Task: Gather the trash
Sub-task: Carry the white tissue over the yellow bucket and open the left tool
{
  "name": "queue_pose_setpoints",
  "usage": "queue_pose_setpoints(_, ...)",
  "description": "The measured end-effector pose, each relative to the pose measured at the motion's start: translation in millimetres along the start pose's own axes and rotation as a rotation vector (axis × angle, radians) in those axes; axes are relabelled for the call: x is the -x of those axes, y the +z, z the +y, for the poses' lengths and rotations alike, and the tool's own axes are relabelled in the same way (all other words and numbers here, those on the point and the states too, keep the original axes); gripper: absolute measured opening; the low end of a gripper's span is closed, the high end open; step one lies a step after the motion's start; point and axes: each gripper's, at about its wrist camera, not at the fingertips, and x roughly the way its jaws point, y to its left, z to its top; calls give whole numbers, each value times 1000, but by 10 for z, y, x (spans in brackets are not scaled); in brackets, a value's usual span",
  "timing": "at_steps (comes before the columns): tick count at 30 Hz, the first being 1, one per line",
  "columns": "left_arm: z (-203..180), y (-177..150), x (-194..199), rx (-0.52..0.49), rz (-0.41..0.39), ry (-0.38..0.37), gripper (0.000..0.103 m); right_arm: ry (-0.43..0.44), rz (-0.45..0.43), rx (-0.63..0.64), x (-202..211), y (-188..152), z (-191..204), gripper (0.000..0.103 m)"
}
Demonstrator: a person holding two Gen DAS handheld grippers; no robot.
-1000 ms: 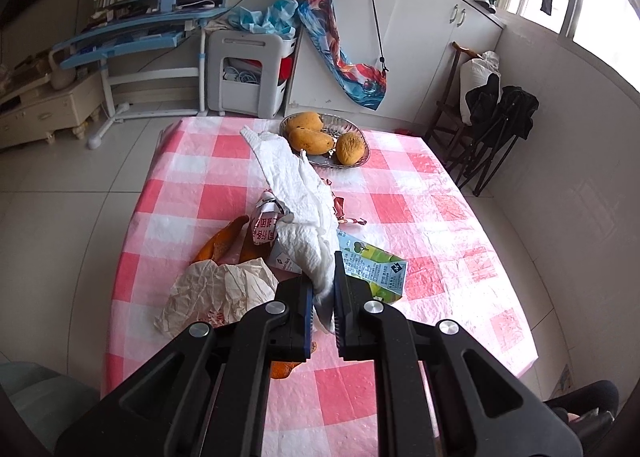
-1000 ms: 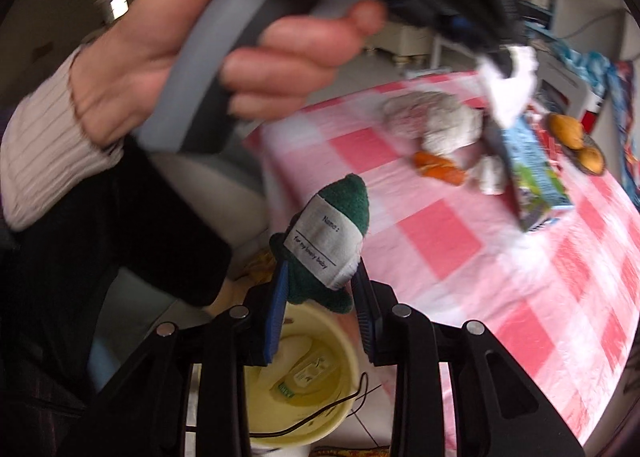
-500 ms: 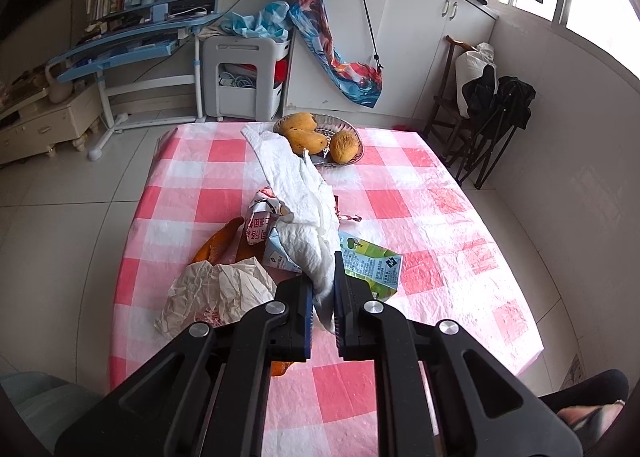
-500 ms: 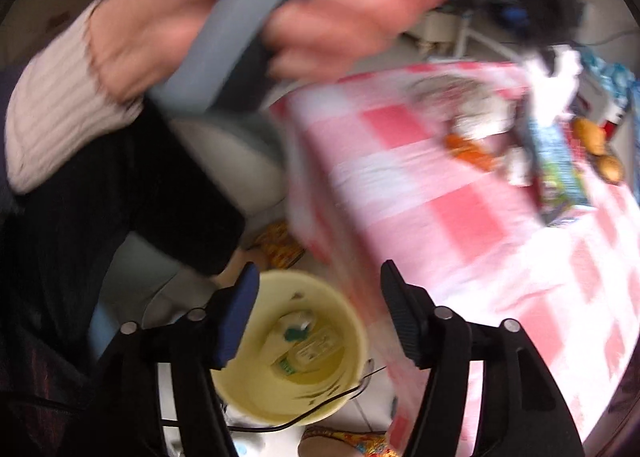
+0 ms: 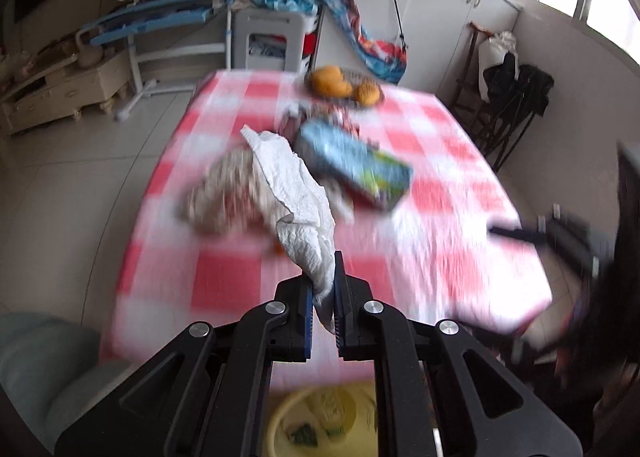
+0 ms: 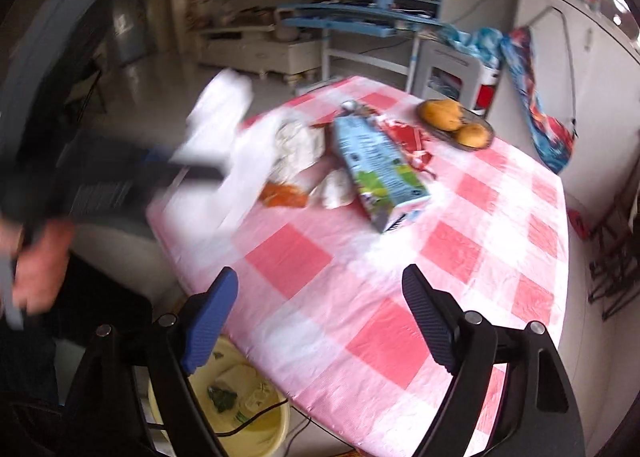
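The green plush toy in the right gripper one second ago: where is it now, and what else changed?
The right gripper has just been opening and is empty; the green toy lies in the yellow bin. The left gripper stays shut on the white tissue, now lifted toward the bin. The carton and fruit bowl are unchanged.

Both wrist views look steeply down along their fingers from the table's (image 5: pixel 224 273) near edge. They share the checked cloth and yellow bin (image 6: pixel 256 409)
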Motion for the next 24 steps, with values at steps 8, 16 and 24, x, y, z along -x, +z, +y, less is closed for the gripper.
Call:
queue_pose_setpoints(8, -268, -788, 116, -45, 133, -16, 9, -33, -12, -125, 15, 47, -184, 82)
queue_pose_setpoints(16, -255, -1274, 56, -63, 313, 43, 38, -54, -15, -116, 105, -33, -133, 88)
queue_pose_setpoints(24, 143, -1053, 258, 165, 108, 164, 68, -69, -15, -143, 131, -134, -187, 88)
